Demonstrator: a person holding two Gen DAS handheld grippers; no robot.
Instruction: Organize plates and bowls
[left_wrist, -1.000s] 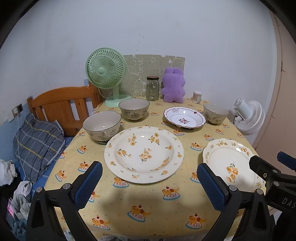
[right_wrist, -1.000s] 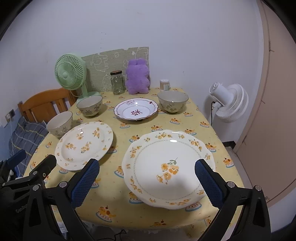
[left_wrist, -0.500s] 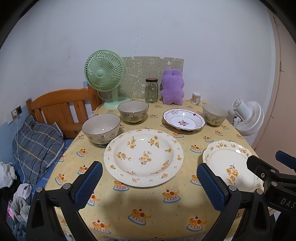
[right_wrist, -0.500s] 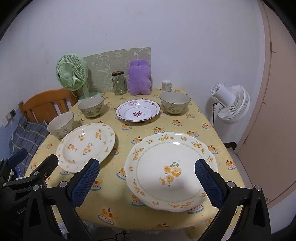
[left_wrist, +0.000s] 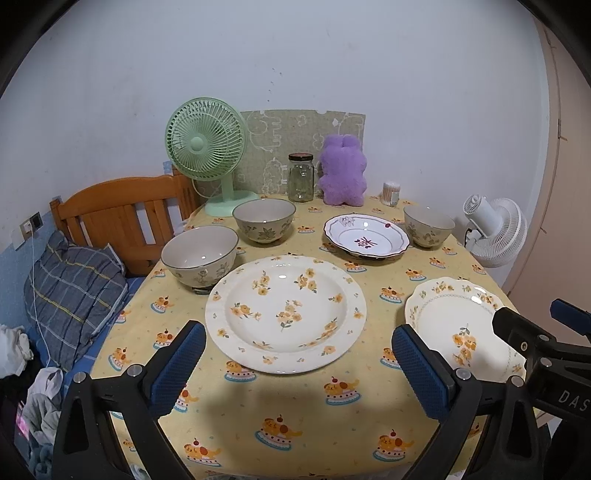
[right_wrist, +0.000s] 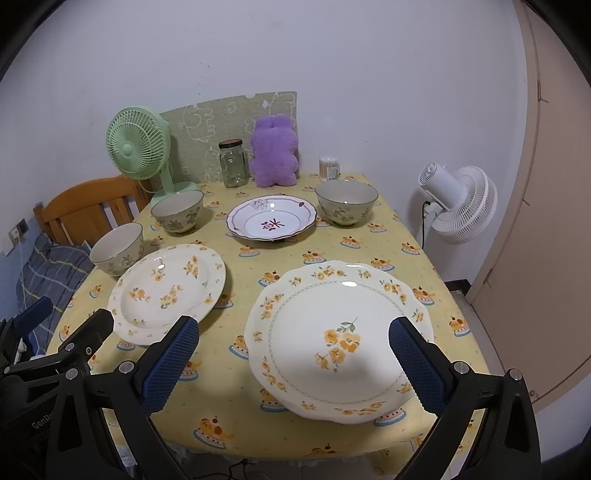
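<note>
Yellow tablecloth (left_wrist: 295, 413) with cake print covers the table; all dishes sit on it, none stacked.

Left gripper (left_wrist: 295, 369): jaws wide, empty, hovering over the near edge, framing the deep yellow-flower plate (left_wrist: 286, 314). Blue pads (left_wrist: 177, 369) clear of the rim on both sides.

Right gripper (right_wrist: 293, 363): jaws wide, empty, hovering above the scalloped flat plate (right_wrist: 338, 339) at near right. Right pad overlaps the plate's right edge in view; cannot tell whether it touches.

Layout, left wrist view:
- Deep plate near centre; scalloped plate to its right, apart from it.
- Large bowl (left_wrist: 199, 258) left, just beside the deep plate's far-left rim.
- Second bowl (left_wrist: 264, 221) farther back, near the green desk fan (left_wrist: 205, 147).
- Purple-trimmed white dish (left_wrist: 366, 236) far centre-right, third bowl (left_wrist: 428, 226) just right of it.

Far edge against the wall: glass jar (left_wrist: 301, 182), purple plush toy (left_wrist: 342, 170), small cotton swab container (left_wrist: 390, 192), a green patterned board (left_wrist: 306, 142) leaning behind them.

Off the table: wooden bed frame (left_wrist: 122, 214) and a plaid pillow (left_wrist: 74, 291) on the left, white floor fan (left_wrist: 495, 236) on the right.
</note>
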